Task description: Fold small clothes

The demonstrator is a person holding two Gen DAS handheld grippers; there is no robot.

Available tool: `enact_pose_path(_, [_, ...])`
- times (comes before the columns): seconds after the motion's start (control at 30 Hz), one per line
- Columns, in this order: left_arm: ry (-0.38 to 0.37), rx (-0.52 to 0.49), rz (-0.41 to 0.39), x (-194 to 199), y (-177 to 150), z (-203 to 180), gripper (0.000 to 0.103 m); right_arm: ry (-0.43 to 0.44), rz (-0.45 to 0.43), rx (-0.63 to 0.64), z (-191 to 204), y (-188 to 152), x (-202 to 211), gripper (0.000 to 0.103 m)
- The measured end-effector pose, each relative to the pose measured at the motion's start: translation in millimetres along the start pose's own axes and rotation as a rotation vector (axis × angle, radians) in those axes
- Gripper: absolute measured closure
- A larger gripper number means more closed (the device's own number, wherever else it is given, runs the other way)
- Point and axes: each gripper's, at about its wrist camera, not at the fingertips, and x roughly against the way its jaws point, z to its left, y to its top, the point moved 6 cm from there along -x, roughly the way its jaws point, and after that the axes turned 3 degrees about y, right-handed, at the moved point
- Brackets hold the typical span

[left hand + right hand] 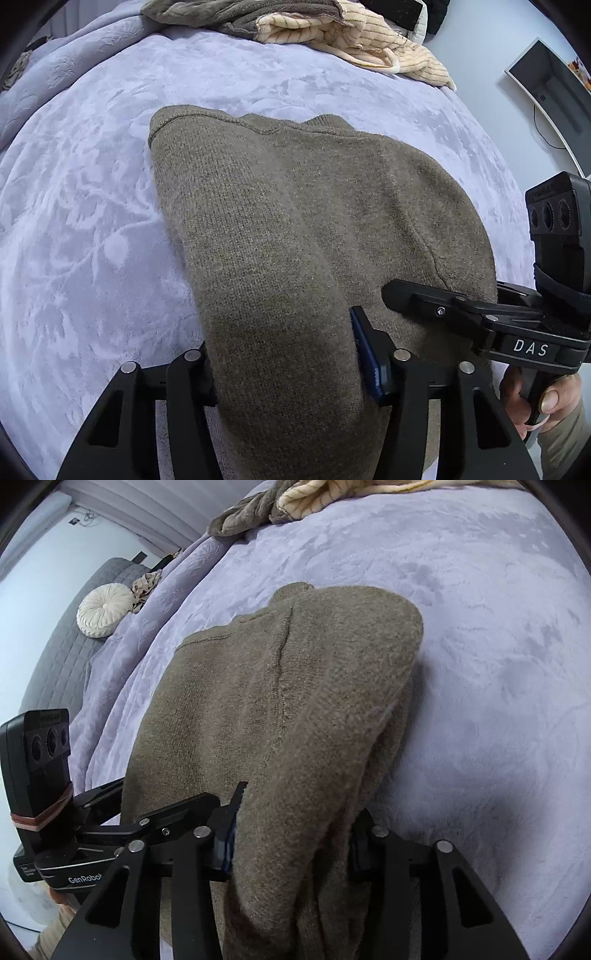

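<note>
**Both near corners pinched**

The sweater [295,229] lay part-folded on the bed [92,221]. Our left tool [284,373] and right tool [291,842] each clenched its near edge. We judged both should lift together, keeping the edge level.

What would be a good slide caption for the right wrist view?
Right gripper clamped on the near edge of a brown knit sweater on a lavender blanket.

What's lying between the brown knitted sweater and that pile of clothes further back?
Only bare lavender plush blanket; the left wrist view shows it.
</note>
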Motion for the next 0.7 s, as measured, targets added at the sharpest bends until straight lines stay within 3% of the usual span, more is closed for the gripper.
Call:
enact_pose_path(0.2, [0.023, -0.01, -0.015, 17, -2, -4, 0.053, -0.029, -0.022, 0.095, 39, 1, 22, 0.067])
enact_pose_path(0.7, [0.05, -0.032, -0.049, 78, -44, -5, 0.053, -0.023, -0.046, 0.097, 84, -31, 50, 0.067])
